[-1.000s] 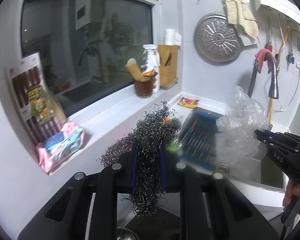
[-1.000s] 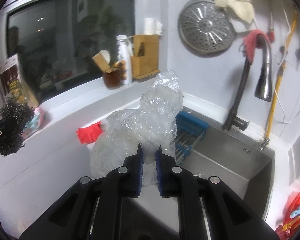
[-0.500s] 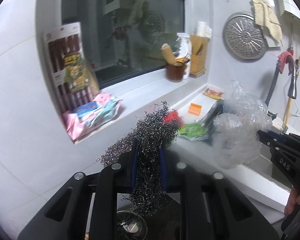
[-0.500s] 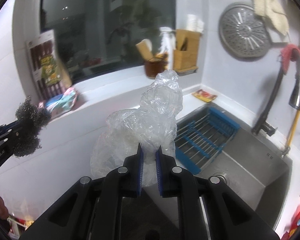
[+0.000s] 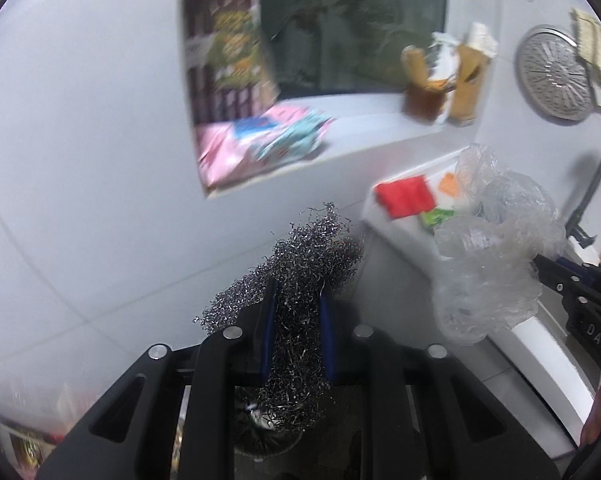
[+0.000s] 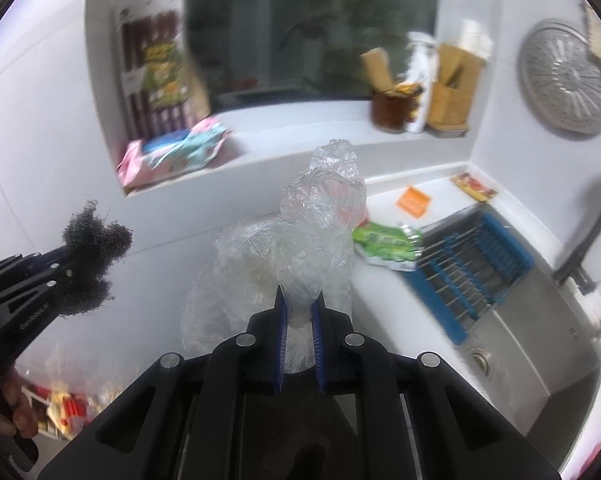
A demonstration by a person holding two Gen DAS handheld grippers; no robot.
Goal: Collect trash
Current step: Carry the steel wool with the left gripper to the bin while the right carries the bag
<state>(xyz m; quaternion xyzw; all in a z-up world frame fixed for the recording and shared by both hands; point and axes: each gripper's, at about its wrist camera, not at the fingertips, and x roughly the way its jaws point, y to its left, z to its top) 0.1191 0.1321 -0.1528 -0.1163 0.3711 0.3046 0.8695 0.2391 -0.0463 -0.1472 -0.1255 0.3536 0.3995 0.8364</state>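
Observation:
My left gripper point(image 5: 296, 292) is shut on a tangled steel wool scrubber point(image 5: 300, 264), held in the air off the counter's left end; from the right wrist view the scrubber point(image 6: 94, 256) and that gripper point(image 6: 66, 268) show at the left. My right gripper point(image 6: 299, 300) is shut on a crumpled clear plastic bag point(image 6: 300, 232), which also hangs at the right of the left wrist view point(image 5: 492, 248). On the white counter point(image 6: 380, 280) lie a green wrapper point(image 6: 388, 240), an orange packet point(image 6: 412, 200), a red-yellow packet point(image 6: 474, 187) and a red wrapper point(image 5: 404, 196).
A steel sink point(image 6: 520, 340) with a blue drain rack point(image 6: 472, 268) lies right. The window sill point(image 6: 292, 120) holds a pink wipes pack point(image 6: 172, 152), a snack pack, a brown jar and a wooden holder. Below left sits a bin of wrappers point(image 6: 64, 408); a round metal object point(image 5: 268, 432) shows beneath the scrubber.
Both grippers have swung left and lower, away from the sink toward the counter's left end, each keeping its load. The sill packs now sit nearer mid-frame and the bin of wrappers has come into view.

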